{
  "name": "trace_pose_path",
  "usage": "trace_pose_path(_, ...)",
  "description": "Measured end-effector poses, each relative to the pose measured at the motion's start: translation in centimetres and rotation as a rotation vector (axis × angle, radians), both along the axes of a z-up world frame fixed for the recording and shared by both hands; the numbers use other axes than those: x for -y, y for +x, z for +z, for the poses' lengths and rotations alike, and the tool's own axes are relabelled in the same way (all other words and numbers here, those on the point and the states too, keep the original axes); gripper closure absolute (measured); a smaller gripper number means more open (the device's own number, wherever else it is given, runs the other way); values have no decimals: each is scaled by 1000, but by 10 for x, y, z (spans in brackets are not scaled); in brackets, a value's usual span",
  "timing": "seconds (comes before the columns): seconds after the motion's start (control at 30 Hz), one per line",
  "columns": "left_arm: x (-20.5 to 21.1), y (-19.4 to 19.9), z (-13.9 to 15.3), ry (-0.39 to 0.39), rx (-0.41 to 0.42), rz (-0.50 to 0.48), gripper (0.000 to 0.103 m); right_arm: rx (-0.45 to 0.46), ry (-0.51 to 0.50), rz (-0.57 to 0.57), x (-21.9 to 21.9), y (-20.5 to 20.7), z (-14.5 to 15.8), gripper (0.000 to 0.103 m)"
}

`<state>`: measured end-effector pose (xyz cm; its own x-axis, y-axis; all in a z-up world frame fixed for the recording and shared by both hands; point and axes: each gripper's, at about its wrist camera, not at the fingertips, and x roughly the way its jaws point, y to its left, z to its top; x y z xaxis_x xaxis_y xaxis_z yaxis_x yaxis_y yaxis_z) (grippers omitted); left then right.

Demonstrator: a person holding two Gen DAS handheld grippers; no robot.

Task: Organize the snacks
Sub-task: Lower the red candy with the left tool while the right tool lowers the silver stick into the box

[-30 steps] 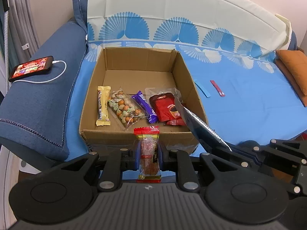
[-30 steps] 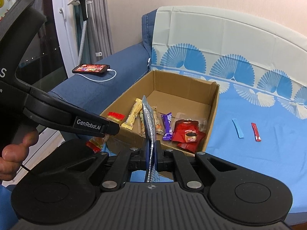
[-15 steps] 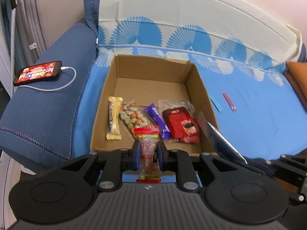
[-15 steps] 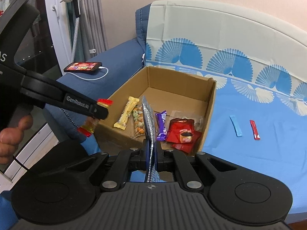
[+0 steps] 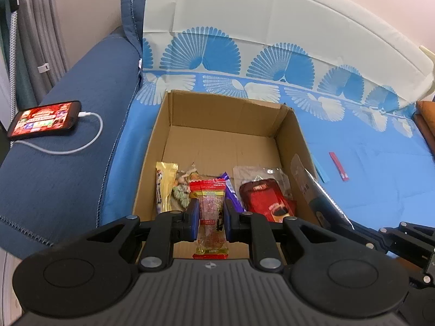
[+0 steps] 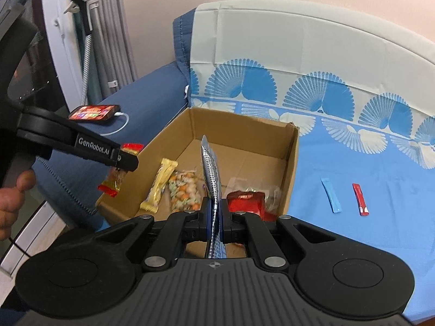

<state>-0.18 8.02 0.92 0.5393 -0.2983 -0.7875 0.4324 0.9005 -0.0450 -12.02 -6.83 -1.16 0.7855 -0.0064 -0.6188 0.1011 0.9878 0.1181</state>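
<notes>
An open cardboard box [image 5: 223,114] [image 6: 244,133] sits on the blue sofa sheet. It holds a yellow bar [image 5: 164,184] [image 6: 160,184], a bag of mixed candies [image 6: 183,188], a purple bar [image 5: 231,193] and a red coffee packet [image 5: 267,198] [image 6: 246,199]. My left gripper [image 5: 210,216] is shut on a clear snack packet with red ends [image 5: 211,203], above the box's near edge; it also shows in the right wrist view [image 6: 117,174]. My right gripper [image 6: 214,217] is shut on a flat silver-blue packet [image 6: 210,168], held edge-on over the box; it also shows in the left wrist view [image 5: 312,190].
A blue stick [image 6: 330,194] and a red stick [image 6: 360,198] lie on the sheet right of the box. A phone [image 5: 43,119] on a white cable rests on the blue armrest at left. An orange cushion [image 5: 426,116] is at far right.
Both grippers moved forward toward the box with their packets, so the box looks larger and nearer. The left gripper's packet now overlaps the box's front contents.
</notes>
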Motion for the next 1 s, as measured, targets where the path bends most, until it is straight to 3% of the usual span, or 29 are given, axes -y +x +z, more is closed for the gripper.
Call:
trace_pose_path(0.7, 45, 92, -68, 97, -93, 4, 80, -89, 58, -32, 29, 101, -51, 95)
trace_pose_path(0.77, 47, 97, -74, 115, -110, 4, 51, -98, 56, -40, 31, 106, -54, 80)
trace_pose_path(0.8, 46, 98, -76, 121, -115, 13, 15, -101, 61, -50, 32, 107, -55, 57)
trace_pose_path(0.83, 43, 98, -76, 126, -109, 28, 0, -101, 65, -65, 34, 107, -55, 40)
trace_pose_path(0.9, 37, 90, -71, 117, -66, 51, 0, -101, 60, -73, 34, 104, -54, 38)
trace_pose_path(1.0, 34, 79, -68, 155, -65, 33, 0, -122, 71, -64, 31, 93, -52, 35)
